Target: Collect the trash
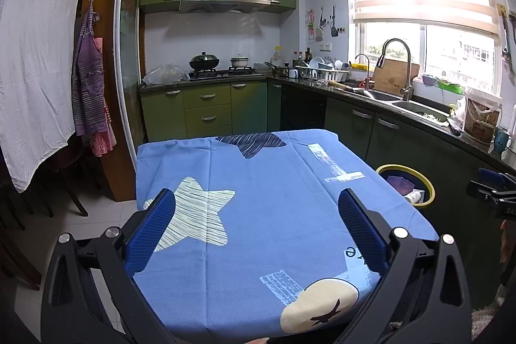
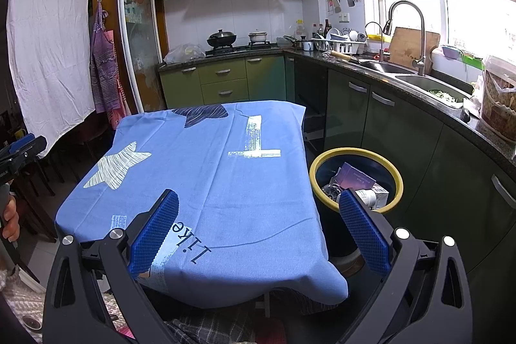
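Bench (image 1: 258,182) draped in blue star-print cloth (image 2: 209,182); cloth hangs over near and right edges. Bin (image 2: 398,174), dark with yellow rim, stands on floor just beside bench's right edge, between bench and green cabinets (image 2: 403,124). Trash in bin: purple box (image 2: 354,178), white carton (image 2: 375,194). Left gripper (image 1: 257,205) spread wide over the cloth, holding nothing. Right gripper (image 2: 259,207) spread wide too, empty, right fingertip (image 2: 350,199) in front of bin rim.
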Demonstrator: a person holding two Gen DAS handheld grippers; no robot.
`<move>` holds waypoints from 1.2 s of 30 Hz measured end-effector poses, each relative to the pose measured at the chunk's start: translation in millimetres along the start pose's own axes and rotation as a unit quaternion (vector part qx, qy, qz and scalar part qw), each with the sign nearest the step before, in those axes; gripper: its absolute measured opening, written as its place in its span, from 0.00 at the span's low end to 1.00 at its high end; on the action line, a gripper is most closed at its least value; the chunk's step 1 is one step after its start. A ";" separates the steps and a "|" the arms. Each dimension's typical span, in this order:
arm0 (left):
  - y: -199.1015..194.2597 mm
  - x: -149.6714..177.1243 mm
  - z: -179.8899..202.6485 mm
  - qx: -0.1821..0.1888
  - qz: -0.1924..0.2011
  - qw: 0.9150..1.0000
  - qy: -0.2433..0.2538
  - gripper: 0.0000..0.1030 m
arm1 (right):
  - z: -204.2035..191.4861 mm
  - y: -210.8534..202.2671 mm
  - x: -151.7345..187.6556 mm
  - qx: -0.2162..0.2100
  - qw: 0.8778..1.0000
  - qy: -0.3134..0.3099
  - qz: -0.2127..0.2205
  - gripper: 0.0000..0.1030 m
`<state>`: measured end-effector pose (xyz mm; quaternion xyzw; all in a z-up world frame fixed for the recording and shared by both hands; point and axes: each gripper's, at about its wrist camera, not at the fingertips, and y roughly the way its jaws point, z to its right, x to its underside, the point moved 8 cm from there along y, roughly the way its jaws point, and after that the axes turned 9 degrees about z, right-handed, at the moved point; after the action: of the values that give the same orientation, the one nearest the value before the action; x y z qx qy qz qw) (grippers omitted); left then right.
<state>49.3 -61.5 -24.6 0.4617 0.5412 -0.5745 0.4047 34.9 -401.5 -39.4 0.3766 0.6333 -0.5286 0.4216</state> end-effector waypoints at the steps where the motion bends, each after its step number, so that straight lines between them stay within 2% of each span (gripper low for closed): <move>1: 0.0 0.0 0.3 0.001 0.000 1.000 0.000 0.93 | 0.0 0.0 0.0 -0.001 1.000 0.000 0.000 0.95; 36: 1.3 3.3 2.2 0.007 -0.004 1.000 0.007 0.93 | -3.9 6.4 5.6 -0.002 1.000 0.002 -0.006 0.95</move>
<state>49.6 -63.6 -28.2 0.4665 0.5418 -0.5767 0.3952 38.3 -396.5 -46.5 0.3729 0.6372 -0.5290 0.4184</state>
